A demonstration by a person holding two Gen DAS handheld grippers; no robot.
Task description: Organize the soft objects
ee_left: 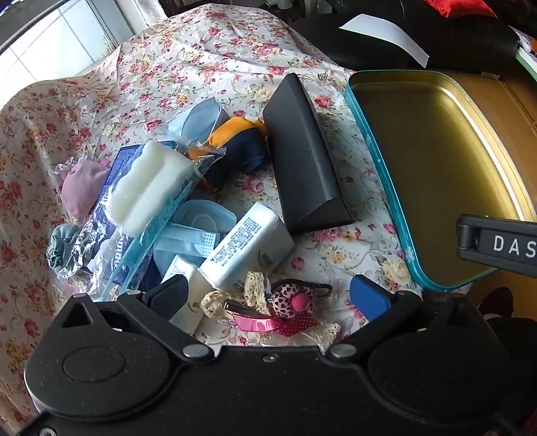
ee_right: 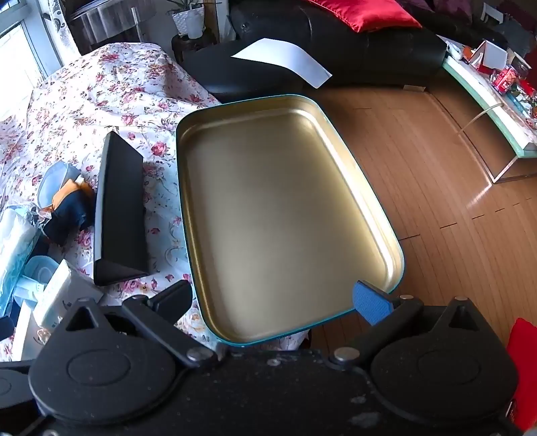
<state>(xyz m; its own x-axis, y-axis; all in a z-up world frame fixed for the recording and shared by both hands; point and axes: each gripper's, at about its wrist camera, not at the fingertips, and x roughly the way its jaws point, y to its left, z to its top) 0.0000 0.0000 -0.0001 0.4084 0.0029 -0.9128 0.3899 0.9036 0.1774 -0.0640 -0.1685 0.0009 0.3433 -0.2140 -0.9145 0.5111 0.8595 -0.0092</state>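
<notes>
Floral tablecloth, gold tin tray, black case, tissue packs

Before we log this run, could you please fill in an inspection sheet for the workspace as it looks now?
Surface: floral cloth under clear plastic, wrinkled.
Job's things: masks, sponge, tissue packs, pink pouch, orange and navy pouch, scrunchie and hair clips piled left of the tin; nothing lies in the tin.
Clutter: black case between pile and tin.
Grippers: left gripper over the pile, right gripper over the tin, fingers of both wide apart, holding nothing.
Cables: nothing seen.
Surroundings: wood floor, black sofa, red cushion, glass table.
</notes>
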